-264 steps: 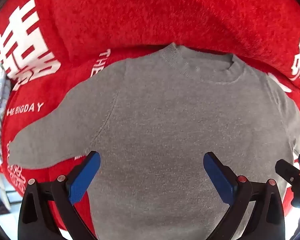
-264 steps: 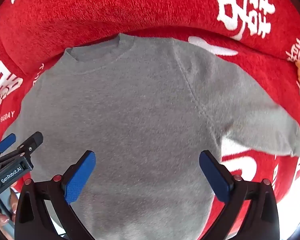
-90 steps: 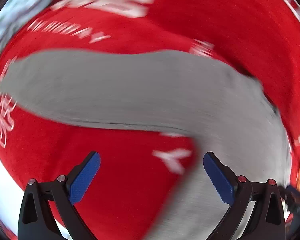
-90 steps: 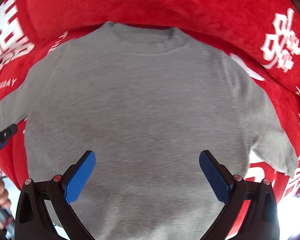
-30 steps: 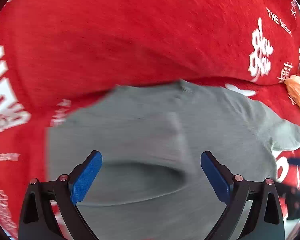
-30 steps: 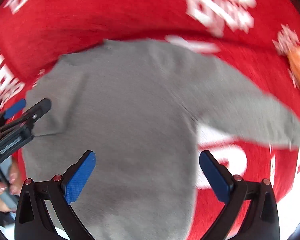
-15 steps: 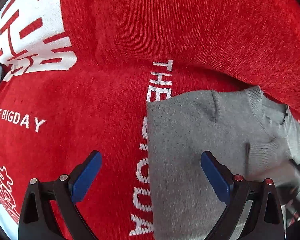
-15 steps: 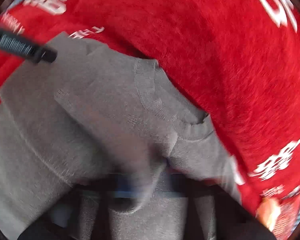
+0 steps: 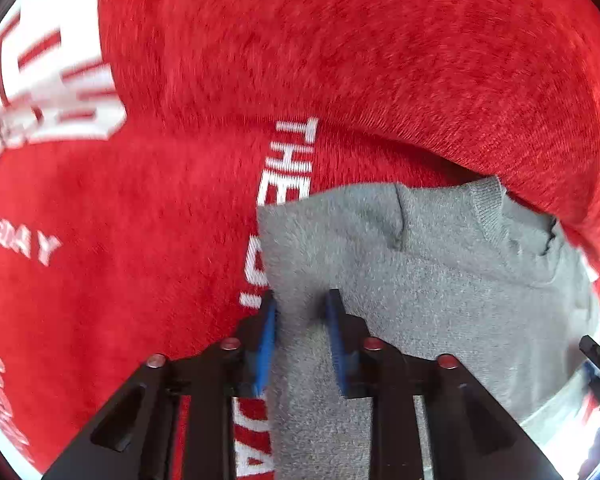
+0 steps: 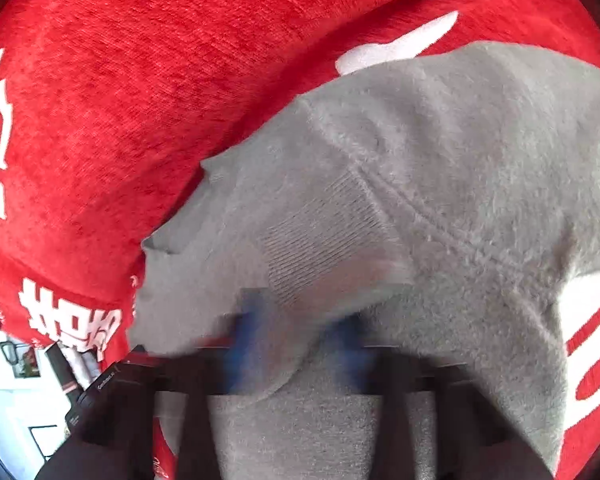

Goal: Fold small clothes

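A small grey sweater [image 9: 440, 280] lies on a red cover with white lettering. Its left sleeve is folded in over the body. My left gripper [image 9: 300, 308] is shut on the sweater's folded left edge, blue pads pinching the cloth. In the right wrist view the sweater [image 10: 440, 168] is bunched and lifted, and my right gripper [image 10: 296, 332] is blurred but closed on grey cloth near the ribbed cuff [image 10: 324, 236]. The right gripper's tip shows at the left wrist view's right edge [image 9: 596, 356].
The red cover [image 9: 180, 220] rises into a padded back behind the sweater [image 10: 140, 60]. A white floor and small objects show at the lower left of the right wrist view [image 10: 20, 380].
Both grippers were open a second ago. The left sleeve has been folded in; the left gripper has closed on the folded edge, and the right gripper has closed on cloth and turned rightward.
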`<state>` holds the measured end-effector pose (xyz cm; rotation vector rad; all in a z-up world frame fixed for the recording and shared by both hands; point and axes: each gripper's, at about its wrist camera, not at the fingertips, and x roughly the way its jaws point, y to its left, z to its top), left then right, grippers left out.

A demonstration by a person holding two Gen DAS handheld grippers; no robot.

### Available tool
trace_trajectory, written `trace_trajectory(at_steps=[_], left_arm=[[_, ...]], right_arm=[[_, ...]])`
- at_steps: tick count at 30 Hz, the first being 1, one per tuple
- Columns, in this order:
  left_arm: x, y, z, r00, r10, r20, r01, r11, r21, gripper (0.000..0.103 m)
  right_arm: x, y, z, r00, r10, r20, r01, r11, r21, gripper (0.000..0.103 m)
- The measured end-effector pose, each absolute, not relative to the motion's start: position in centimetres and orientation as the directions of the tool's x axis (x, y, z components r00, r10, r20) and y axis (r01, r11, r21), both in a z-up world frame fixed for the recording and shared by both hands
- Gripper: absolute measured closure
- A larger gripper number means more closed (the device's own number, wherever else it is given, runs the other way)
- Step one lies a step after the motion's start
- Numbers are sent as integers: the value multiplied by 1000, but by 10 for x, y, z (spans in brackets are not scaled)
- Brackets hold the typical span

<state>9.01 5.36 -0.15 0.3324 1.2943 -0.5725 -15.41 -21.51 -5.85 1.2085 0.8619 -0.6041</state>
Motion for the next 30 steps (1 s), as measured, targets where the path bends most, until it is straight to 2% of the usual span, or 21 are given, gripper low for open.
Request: trace_trajectory(at_steps=[1, 4, 9, 11, 13, 19, 22, 23, 26, 27, 28, 29, 30], left_arm=[[89, 52, 1, 175, -209, -962, 579, 812, -71, 90], [93, 54, 2, 177, -195, -965, 566, 822, -62, 90], [96, 61, 5, 197, -158, -968, 536, 844, -28, 89], [89, 65, 16, 222, -142, -965, 536, 844, -1, 89], [79, 66, 26, 245, -120, -962, 553, 833, 37, 89], [42, 71, 48, 231, -107, -967, 587, 808, 51, 89], [26, 70, 50, 203, -116, -972, 598, 801, 29, 89], [18, 68, 51, 196, -118, -973, 603, 797, 25, 89], [11, 63, 38, 178, -114, -977, 611, 791, 20, 89], [3, 59, 38, 178, -110, -978, 616, 787, 24, 77], [1, 58, 37, 179, -109, -978, 617, 786, 25, 56], [-1, 56, 37, 186, -112, -976, 615, 788, 27, 9], [-8, 55, 43, 220, -115, -969, 605, 795, 43, 1]], right_arm=[[-148, -216, -50, 555, 29, -832, 785, 314, 534, 95], [-136, -219, -36, 528, -12, -849, 771, 426, 473, 95], [-164, -226, -65, 416, 28, -909, 847, 353, 398, 95], [-177, -222, -59, 401, 5, -916, 857, 352, 377, 94], [-182, -219, -55, 376, -6, -926, 867, 355, 350, 88], [-209, -221, -46, 308, -3, -951, 898, 330, 290, 85], [-223, -219, -39, 312, 11, -950, 897, 326, 299, 70], [-227, -216, -35, 314, 13, -949, 894, 334, 300, 62], [-237, -207, -26, 322, 24, -946, 879, 365, 308, 58], [-240, -204, -25, 327, 35, -944, 873, 371, 316, 53], [-229, -197, -28, 332, 47, -942, 869, 374, 325, 50], [-232, -194, -27, 341, 60, -938, 864, 374, 338, 46], [-233, -191, -28, 347, 70, -935, 860, 375, 347, 45]])
